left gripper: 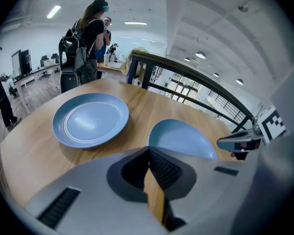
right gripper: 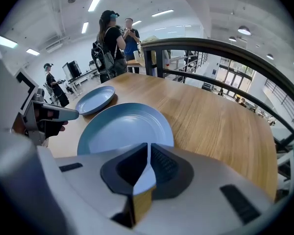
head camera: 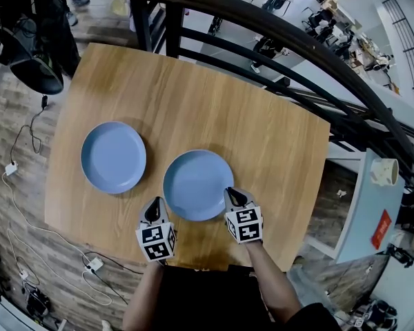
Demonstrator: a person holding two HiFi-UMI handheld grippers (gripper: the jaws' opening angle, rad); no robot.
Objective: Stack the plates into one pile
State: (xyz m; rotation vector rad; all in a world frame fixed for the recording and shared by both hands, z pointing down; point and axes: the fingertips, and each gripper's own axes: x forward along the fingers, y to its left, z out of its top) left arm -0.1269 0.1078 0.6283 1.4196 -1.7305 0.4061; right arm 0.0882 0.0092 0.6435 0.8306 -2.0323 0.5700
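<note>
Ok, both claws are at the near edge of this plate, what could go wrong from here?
1. The left claw looks shut on nothing: only the table shows in its grip. The held plate may then hang from the right claw alone, pinched at one rim, and could tilt or slip.
2. The other plate lies close alongside, so a low carry across could knock its rim.

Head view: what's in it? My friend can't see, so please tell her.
From above, the right gripper pinches the near rim of a blue plate on a wooden table, the left gripper shut beside that rim. Another blue plate lies to the left.
</note>
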